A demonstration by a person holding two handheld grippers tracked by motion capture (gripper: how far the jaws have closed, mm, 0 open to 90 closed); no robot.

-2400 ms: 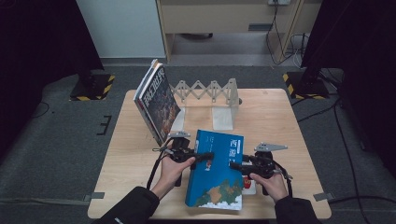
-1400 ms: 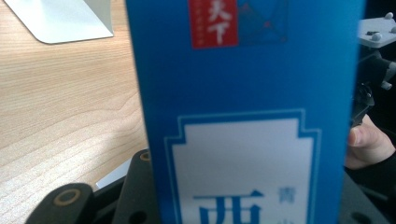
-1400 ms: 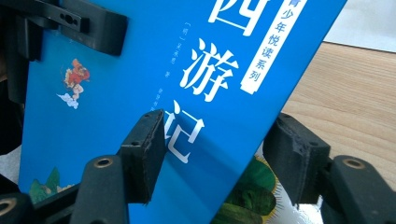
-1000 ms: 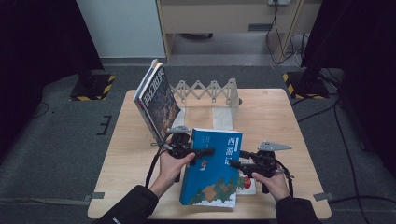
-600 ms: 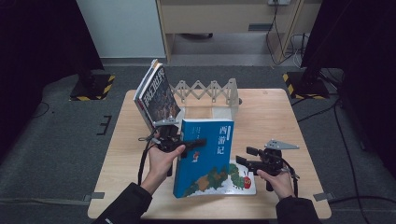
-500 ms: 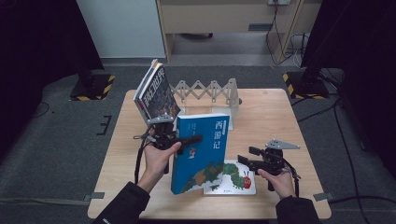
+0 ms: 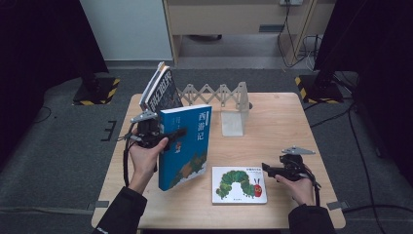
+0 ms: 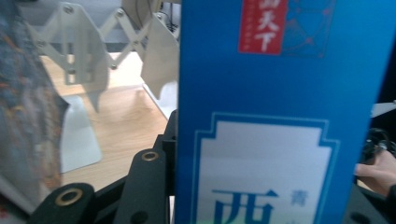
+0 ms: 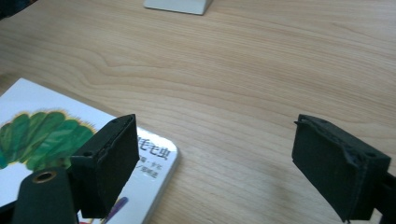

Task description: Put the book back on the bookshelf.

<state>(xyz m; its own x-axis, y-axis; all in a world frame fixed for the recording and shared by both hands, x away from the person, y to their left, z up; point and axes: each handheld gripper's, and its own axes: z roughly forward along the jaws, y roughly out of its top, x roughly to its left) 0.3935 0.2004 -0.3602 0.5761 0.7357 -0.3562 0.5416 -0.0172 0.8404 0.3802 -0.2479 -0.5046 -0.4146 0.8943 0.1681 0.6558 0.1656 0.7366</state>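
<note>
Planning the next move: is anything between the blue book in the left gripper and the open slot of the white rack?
Nothing visible does. The blue book stands upright in the left gripper, beside the leaning book; the rack behind shows free space.

Even, soft light fell from above on the table [image 7: 272, 122], which was bright while the floor and the room's sides lay in deep shadow. Shadows under the books were faint and short. No strong glare showed on the wood. In the left gripper view the blue book [image 8: 275, 112] stood very close and blurred, its print soft, and the white rack [image 8: 79, 79] behind was hazy. The right gripper view was sharp on the wood grain, softer at the near black pads [image 9: 109, 158].
</note>
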